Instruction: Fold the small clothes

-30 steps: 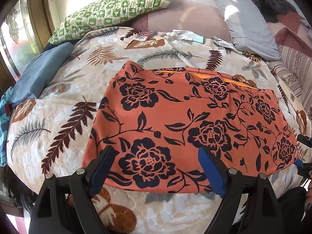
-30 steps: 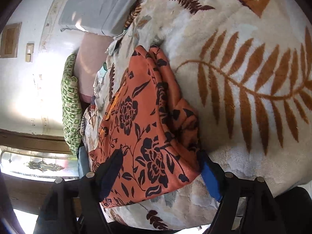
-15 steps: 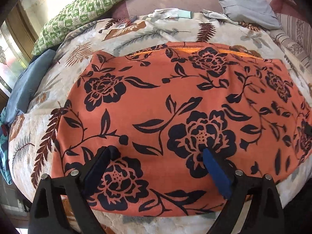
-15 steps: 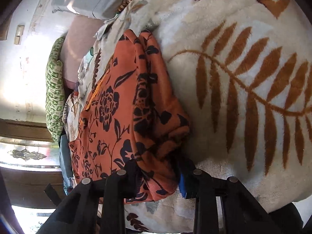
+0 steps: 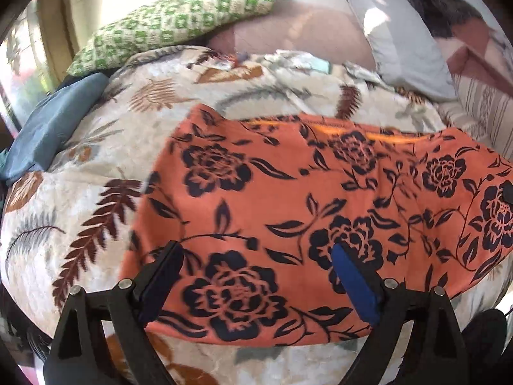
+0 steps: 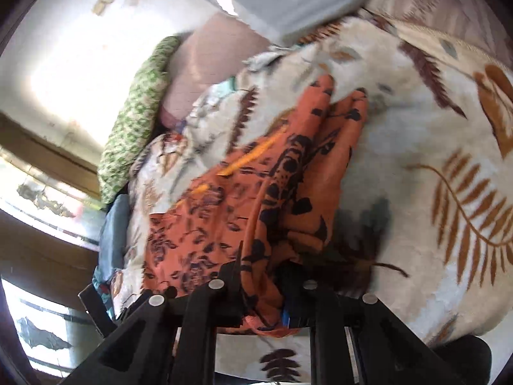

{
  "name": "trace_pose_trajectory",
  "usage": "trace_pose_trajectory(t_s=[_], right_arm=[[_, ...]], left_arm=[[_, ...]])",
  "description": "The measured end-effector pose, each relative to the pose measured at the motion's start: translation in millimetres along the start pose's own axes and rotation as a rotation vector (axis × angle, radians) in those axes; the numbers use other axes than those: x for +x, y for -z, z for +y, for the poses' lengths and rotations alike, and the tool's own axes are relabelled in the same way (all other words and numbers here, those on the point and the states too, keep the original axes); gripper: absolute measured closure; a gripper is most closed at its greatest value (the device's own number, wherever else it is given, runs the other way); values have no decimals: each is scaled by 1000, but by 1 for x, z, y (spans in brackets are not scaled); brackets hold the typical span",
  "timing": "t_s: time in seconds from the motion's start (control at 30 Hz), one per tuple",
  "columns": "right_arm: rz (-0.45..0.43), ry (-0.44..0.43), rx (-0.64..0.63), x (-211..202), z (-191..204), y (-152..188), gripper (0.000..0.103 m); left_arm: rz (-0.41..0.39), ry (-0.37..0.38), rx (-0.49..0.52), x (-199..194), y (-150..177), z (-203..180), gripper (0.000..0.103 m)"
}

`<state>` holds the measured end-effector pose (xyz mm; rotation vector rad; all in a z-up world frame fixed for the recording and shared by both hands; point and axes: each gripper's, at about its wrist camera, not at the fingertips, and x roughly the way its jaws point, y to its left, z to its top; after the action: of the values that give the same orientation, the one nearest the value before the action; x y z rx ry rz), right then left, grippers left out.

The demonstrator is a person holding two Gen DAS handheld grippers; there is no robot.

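Compared with half a second ago, the right gripper [image 6: 261, 288] has lifted its edge of the orange cloth [image 5: 307, 224] off the blanket [image 5: 80, 224], and the fabric now bunches up in a raised fold in front of it. Its fingers are clenched tightly on that edge, and the view is rolled to one side, so this gripper is strongly tilted. The left gripper [image 5: 256, 276] has pulled back a little: more blanket and the green pillow [image 5: 173, 22] show again beyond the cloth. It hovers low over the near edge of the cloth with its fingers [image 5: 352, 282] spread wide and holding nothing.

The cloth lies on the blanket, on the bed. In the left view its long axis runs from left to right, with the orange seam along the far edge, toward the pillows. Its right end is the one that is gripped. A blue cloth [image 5: 54, 125] lies at the left of the blanket, apart from the orange one, and a grey pillow [image 5: 394, 32] leans at the far right.
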<state>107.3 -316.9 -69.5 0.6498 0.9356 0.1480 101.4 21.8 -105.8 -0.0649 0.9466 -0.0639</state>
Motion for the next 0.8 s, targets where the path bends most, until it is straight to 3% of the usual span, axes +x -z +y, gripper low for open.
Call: trace_pose_trajectory(t_s=[0.1, 0.23, 0.33, 0.37, 0.4, 0.43, 0.47, 0.57, 0.67, 0.73, 0.8], right_arm=[[4, -84, -145, 7, 79, 8, 87], [100, -180, -318, 57, 174, 44, 87], [274, -184, -313, 134, 204, 78, 69], [358, -166, -311, 167, 207, 92, 39], [426, -140, -311, 196, 204, 107, 24], [452, -118, -308, 217, 202, 118, 23], [423, -109, -321, 221, 201, 125, 20], [386, -255, -291, 191, 192, 126, 19], [340, -339, -240, 150, 167, 103, 19], [242, -333, -181, 122, 134, 81, 19], [210, -327, -82, 112, 93, 65, 14]], left_arm=[[-73, -18, -107, -40, 0, 55, 9], [-136, -115, -236, -85, 15, 128, 9], [-133, -165, -324, -95, 29, 173, 9], [-121, -179, -347, -96, 33, 183, 9], [-116, -185, -368, -99, 39, 192, 9], [-111, -186, -382, -100, 43, 201, 9], [-103, -186, -386, -99, 44, 203, 9], [-116, -169, -365, -101, 41, 197, 9], [-140, -81, -312, -99, 20, 170, 9], [-152, -15, -263, -96, 4, 141, 9], [-165, 82, -192, -84, -11, 109, 9]])
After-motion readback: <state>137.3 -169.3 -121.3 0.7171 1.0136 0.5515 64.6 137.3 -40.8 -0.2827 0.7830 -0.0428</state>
